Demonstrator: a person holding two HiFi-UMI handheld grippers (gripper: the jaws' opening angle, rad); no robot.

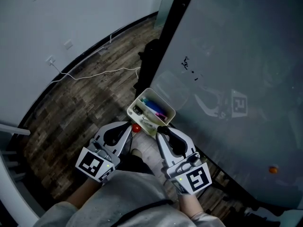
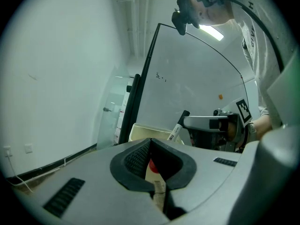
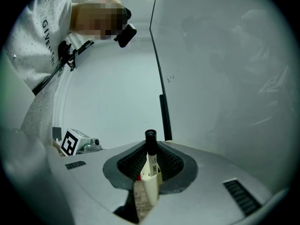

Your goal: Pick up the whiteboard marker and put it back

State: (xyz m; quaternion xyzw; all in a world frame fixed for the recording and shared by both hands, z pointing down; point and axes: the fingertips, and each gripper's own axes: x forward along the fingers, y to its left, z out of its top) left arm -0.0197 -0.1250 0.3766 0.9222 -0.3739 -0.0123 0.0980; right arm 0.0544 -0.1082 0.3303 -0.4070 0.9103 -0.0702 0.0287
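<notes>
A whiteboard marker (image 3: pixel 150 159) with a white barrel and a black cap stands upright between the pads of my right gripper (image 1: pixel 163 129), which is shut on it. From the left gripper view the same marker (image 2: pixel 177 127) slants up out of the right jaws. Both grippers hover just short of a cream tray (image 1: pixel 162 98) on the whiteboard (image 1: pixel 227 79); blue and pink markers lie inside it. My left gripper (image 1: pixel 130 126) sits left of the tray's near corner. A small red piece (image 2: pixel 152 165) shows between its pads, which look closed on it.
The whiteboard's black frame (image 1: pixel 156 56) runs up on the left of the tray. An orange magnet (image 1: pixel 273 170) and small black scribbles (image 1: pixel 189 66) mark the board. A white cable (image 1: pixel 94 74) trails over the wooden floor near the wall.
</notes>
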